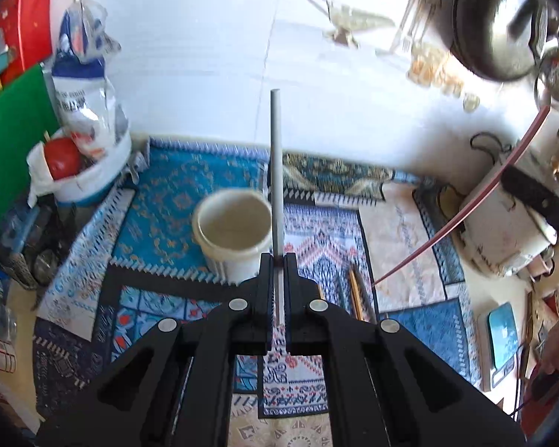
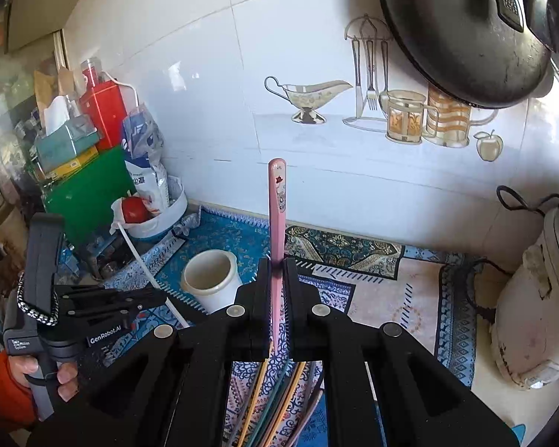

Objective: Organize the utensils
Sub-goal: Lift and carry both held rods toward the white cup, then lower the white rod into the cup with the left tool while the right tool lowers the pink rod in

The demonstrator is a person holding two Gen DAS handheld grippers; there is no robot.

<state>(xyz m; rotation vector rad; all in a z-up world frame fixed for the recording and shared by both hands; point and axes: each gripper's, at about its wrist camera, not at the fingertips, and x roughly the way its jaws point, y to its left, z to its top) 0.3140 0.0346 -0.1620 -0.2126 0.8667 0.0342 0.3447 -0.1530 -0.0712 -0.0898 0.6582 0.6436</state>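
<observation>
The left tongs (image 1: 277, 260) were clamped on a grey chopstick (image 1: 275, 171), a plain, matte, round-sectioned rod that ran straight out ahead of the tips along the tongs' own line. The white cup (image 1: 233, 223) stood just ahead of those tips and a little to their left, its open mouth facing up, so the stick's long axis passed beside the rim on the right, not over the opening. The right tongs (image 2: 277, 266) were closed on a pink chopstick (image 2: 277, 201), glossy, tapered, with a small printed figure near its far end, likewise pointing forward from the tips. From the right tongs the white cup (image 2: 210, 273) lay ahead and further to the left, with the left tongs (image 2: 145, 298) between it and the person's left hand (image 2: 56, 376). By that layout the left tongs looked the nearer to the cup, and the coming move probably called for tipping the grey stick down and shifting it left over the mouth. The cup appeared to be smooth, thick-walled plastic, cylindrical and empty as far as could be seen. More chopsticks (image 2: 272, 402), wood-coloured and dark, lay flat under the right tongs on a patterned blue cloth (image 1: 160, 205) covering the worktop.
</observation>
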